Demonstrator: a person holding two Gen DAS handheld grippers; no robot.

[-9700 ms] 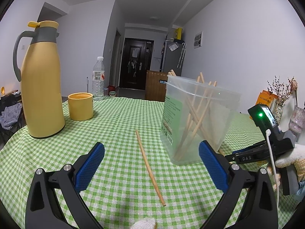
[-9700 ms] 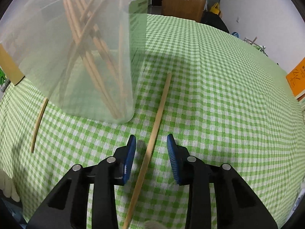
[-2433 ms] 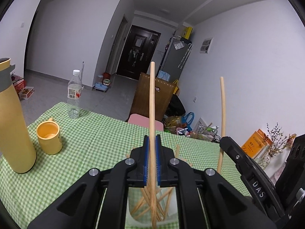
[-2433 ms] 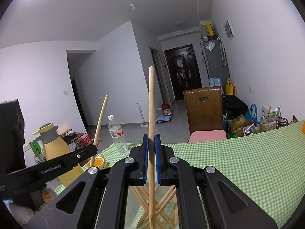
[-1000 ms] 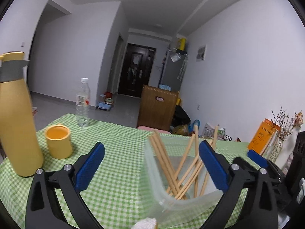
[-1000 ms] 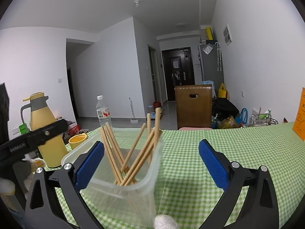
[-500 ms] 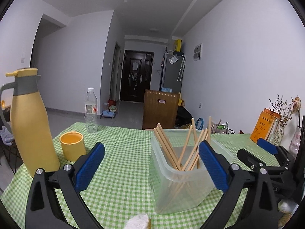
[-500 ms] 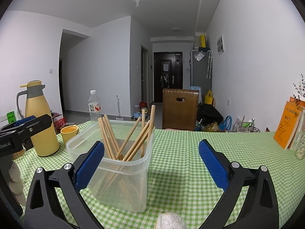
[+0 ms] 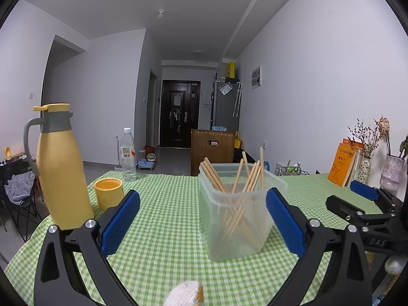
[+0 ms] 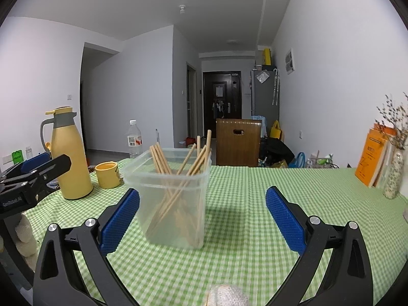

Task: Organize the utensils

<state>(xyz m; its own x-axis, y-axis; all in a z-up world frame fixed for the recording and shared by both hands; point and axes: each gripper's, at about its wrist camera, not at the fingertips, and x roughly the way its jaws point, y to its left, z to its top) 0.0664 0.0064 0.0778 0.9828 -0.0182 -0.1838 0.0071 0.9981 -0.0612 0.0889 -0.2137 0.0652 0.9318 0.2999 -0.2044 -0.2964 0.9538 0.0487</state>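
Note:
A clear plastic container (image 9: 237, 219) stands upright on the green checked tablecloth (image 9: 163, 229) and holds several wooden chopsticks (image 9: 242, 178) leaning on its walls. In the right wrist view the container (image 10: 176, 204) stands left of centre with the chopsticks (image 10: 183, 163) in it. My left gripper (image 9: 202, 225) is open and empty, pulled back from the container. My right gripper (image 10: 202, 223) is open and empty, also back from it. The right gripper shows at the right of the left wrist view (image 9: 362, 199); the left gripper shows at the left of the right wrist view (image 10: 38, 168).
A tall yellow thermos jug (image 9: 61, 170), a yellow cup (image 9: 109, 193) and a water bottle (image 9: 128, 158) stand at the left. Orange books (image 9: 343, 165) and vases with dried flowers (image 9: 392, 173) stand at the right edge. A wooden chair (image 9: 213, 145) is behind the table.
Both grippers have drawn further back and lower, so the container looks smaller and farther away. Both stay open and empty; 2.4 s ago each was shut on a chopstick over the container.

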